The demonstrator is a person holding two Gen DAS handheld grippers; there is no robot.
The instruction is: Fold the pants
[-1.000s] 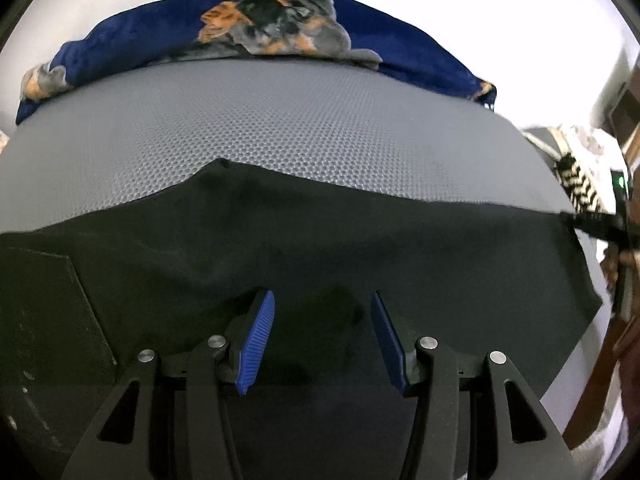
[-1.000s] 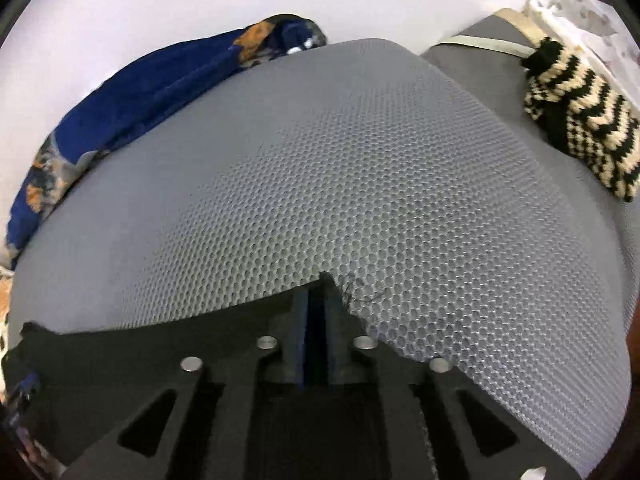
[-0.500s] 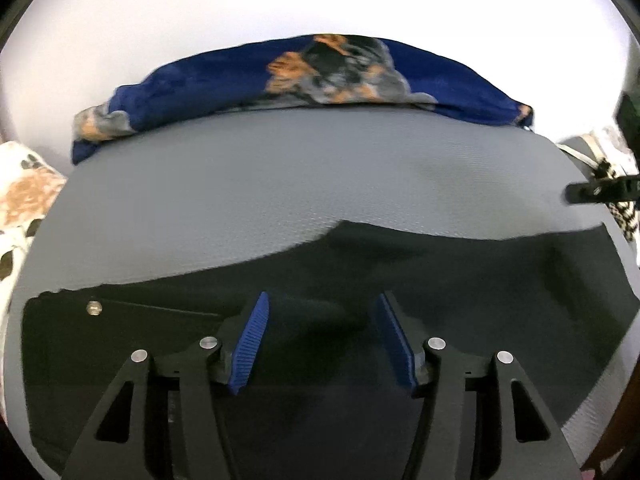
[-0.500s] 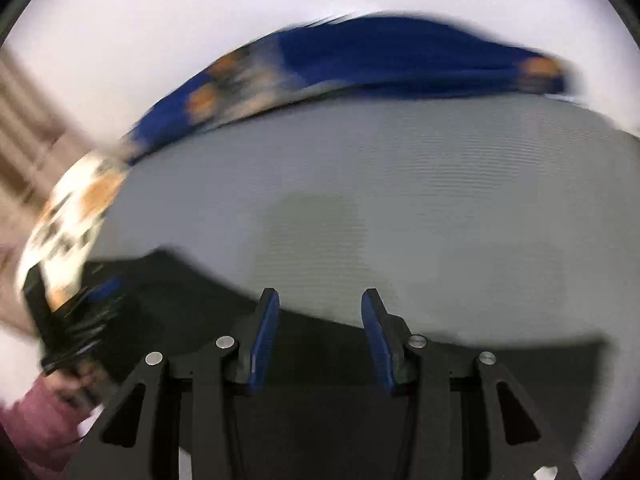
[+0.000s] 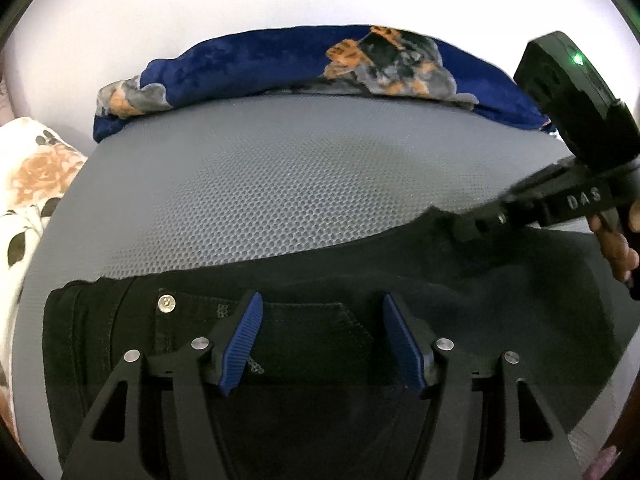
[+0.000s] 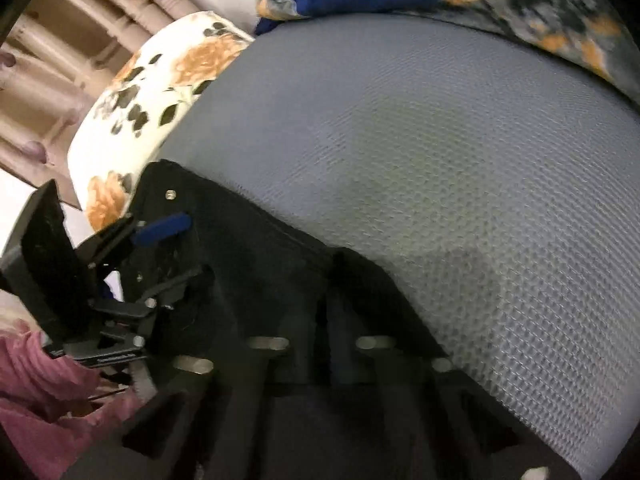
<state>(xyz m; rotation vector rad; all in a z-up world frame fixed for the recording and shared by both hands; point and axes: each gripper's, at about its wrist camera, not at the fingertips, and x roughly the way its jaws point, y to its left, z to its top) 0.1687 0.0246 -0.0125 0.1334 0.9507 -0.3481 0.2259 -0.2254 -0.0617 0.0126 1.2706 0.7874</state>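
My black pants (image 5: pixel 320 320) lie flat on the grey honeycomb mattress (image 5: pixel 280 184), and I place everything else from them. My left tongs (image 5: pixel 322 338) hang over the waist end, just past the metal button (image 5: pixel 165 301), above the stitched pocket. Their blue pads (image 5: pixel 244 340) stand apart and are widening; only flat cloth lies below the gap, and nothing is pinched.

My right tongs (image 6: pixel 324 280) are pressed together at the far edge of the pants, where the dark cloth rises to a small peak against the mattress. The picture there is blurred, so I cannot tell whether a fold of fabric sits between the tips. In the left view the same tongs (image 5: pixel 460 228) reach in from the right side to that edge, with my hand (image 5: pixel 616 240) behind them.

Beyond the pants, at the far side of the mattress, lies a blue patterned blanket (image 5: pixel 280 60). Off the waist end sits a white floral pillow (image 5: pixel 28 184).
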